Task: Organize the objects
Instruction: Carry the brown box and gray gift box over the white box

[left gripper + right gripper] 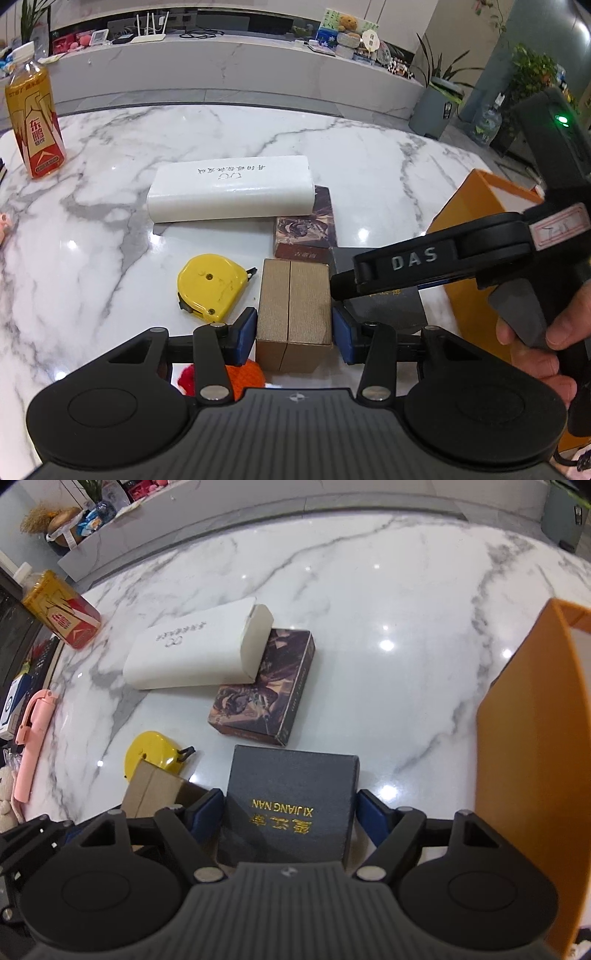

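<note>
A tan ribbed cardboard box [293, 317] is gripped by the left tongs [294, 328], and a dark grey gold-lettered box [291, 805] by the right tongs [291, 812]. Ahead of them, a white paper carton [231, 188], a patterned brown box [264, 686] and a yellow plastic tape measure [208, 286] are left unsorted on the marble bench [369, 155].

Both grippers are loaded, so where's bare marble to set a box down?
Bare marble runs beyond the patterned box, between it and the orange box. More lies between the drink bottle and white box. It is crowded near both grippers, around the yellow tape measure.
</note>
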Motion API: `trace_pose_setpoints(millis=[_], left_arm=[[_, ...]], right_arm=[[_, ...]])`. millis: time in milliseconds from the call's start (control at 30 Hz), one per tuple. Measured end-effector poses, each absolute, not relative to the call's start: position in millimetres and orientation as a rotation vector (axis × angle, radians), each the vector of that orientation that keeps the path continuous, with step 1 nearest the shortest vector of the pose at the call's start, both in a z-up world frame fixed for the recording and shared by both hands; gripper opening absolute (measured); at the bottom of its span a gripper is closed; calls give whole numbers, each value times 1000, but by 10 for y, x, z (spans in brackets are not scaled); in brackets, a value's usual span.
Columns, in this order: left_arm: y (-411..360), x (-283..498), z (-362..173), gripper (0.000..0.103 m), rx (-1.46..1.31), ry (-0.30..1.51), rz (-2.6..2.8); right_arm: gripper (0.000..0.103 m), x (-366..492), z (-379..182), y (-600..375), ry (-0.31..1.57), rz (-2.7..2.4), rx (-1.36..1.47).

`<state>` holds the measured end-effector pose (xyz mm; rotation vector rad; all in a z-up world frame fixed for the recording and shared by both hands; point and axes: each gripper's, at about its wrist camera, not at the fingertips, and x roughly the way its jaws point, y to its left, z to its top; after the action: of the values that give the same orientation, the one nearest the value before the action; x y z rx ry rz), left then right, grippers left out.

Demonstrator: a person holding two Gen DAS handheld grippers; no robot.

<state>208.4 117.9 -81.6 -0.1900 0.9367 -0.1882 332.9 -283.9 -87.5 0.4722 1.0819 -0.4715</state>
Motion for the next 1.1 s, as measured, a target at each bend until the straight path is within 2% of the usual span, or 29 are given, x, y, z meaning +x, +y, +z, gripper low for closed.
trace_pose_setpoints(millis=[367, 567, 733, 900, 1100], left_arm=[[1074, 1786, -164, 51, -269, 816, -235], [777, 1709, 264, 51, -290, 750, -323], [332, 1761, 513, 51, -256, 710, -402], [-202, 1963, 476, 51, -237, 730, -473], [-756, 2186, 217, 51, -171, 799, -500]], right_arm=[[79, 2898, -13, -2625, 920, -375, 435], [79, 2357, 572, -2728, 828, -354, 367], [79, 1878, 882, -3011, 838, -406, 288], [79, 1513, 843, -3351, 924, -491, 198], [79, 1370, 372, -3704, 1020, -542, 174]])
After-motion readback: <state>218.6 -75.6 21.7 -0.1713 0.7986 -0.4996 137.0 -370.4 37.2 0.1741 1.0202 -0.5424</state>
